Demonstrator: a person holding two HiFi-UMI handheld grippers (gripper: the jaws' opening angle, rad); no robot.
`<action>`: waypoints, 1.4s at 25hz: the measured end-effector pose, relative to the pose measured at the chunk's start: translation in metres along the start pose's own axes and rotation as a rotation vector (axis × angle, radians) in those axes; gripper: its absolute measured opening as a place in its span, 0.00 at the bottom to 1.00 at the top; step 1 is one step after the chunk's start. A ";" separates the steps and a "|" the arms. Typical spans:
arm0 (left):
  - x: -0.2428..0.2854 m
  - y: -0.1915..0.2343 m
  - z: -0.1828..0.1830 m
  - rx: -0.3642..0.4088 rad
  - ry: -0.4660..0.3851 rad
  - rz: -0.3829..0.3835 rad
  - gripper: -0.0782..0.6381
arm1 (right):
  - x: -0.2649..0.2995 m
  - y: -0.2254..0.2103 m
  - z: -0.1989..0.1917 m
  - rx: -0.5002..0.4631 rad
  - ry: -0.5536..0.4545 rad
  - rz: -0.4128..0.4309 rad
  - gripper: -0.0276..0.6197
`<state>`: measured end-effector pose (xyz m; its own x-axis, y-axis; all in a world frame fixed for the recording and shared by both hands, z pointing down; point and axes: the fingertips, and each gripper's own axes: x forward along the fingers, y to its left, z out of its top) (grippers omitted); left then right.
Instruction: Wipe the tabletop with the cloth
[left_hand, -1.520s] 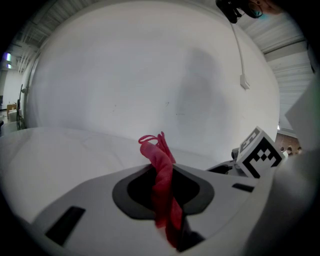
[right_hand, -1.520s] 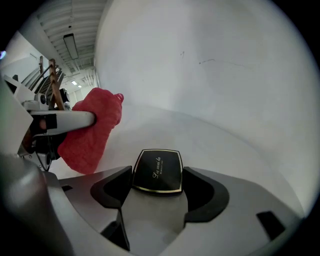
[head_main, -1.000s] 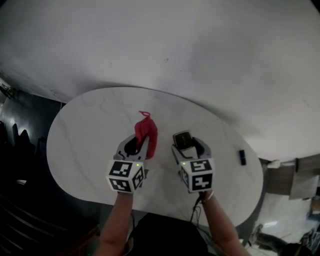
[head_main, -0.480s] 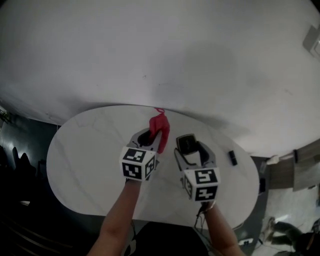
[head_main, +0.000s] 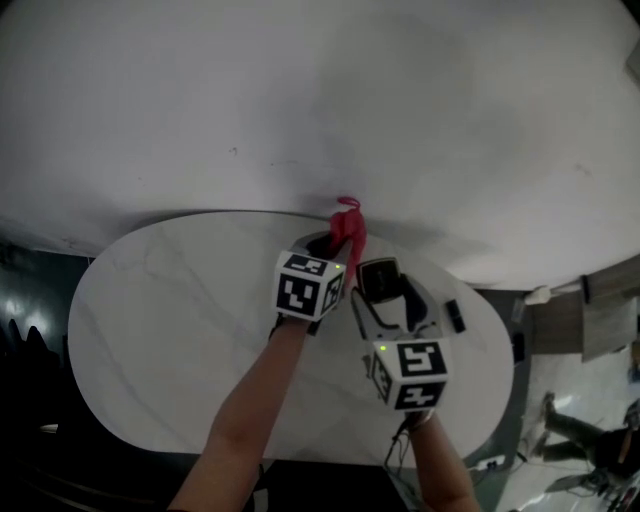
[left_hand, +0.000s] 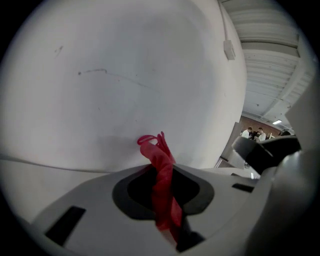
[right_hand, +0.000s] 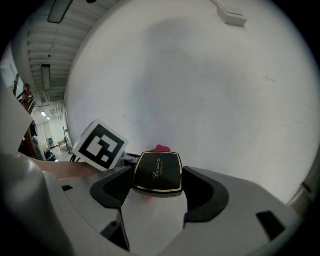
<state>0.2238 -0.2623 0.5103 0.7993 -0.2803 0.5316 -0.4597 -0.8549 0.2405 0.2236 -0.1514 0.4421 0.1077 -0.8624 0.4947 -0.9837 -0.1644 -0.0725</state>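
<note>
The red cloth (head_main: 347, 226) hangs bunched and upright from my left gripper (head_main: 335, 246), which is shut on it above the far edge of the white oval table (head_main: 180, 300), close to the white wall. In the left gripper view the cloth (left_hand: 161, 170) stands pinched between the closed jaws of that gripper (left_hand: 163, 196). Just to the right and nearer me, my right gripper (head_main: 384, 292) is shut on a flat black case with a gold rim (head_main: 377, 279). The case (right_hand: 157, 172) fills the gap between the right gripper's (right_hand: 157, 186) jaws, with a bit of red cloth (right_hand: 160, 148) behind it.
A small black object (head_main: 455, 315) lies on the table at the right. The white wall (head_main: 330, 100) rises right behind the table's far edge. Dark floor (head_main: 25, 300) lies to the left. A small wall box (left_hand: 229, 49) sits high on the wall.
My left gripper has carried the red cloth away from me and to the right, up to the table's far edge. The right gripper has shifted slightly right, still holding the black case.
</note>
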 end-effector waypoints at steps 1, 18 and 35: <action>0.008 0.004 -0.004 0.001 0.031 0.007 0.20 | 0.003 -0.001 -0.002 0.002 0.007 0.003 0.52; -0.064 0.187 -0.041 -0.101 0.145 0.327 0.20 | 0.061 0.081 -0.001 -0.082 0.066 0.172 0.52; -0.127 0.146 -0.016 -0.250 -0.010 0.234 0.20 | 0.025 0.085 0.011 -0.061 0.032 0.150 0.52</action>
<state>0.0494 -0.3442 0.4911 0.6640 -0.4620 0.5879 -0.7109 -0.6338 0.3049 0.1442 -0.1923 0.4390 -0.0447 -0.8591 0.5098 -0.9954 -0.0050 -0.0958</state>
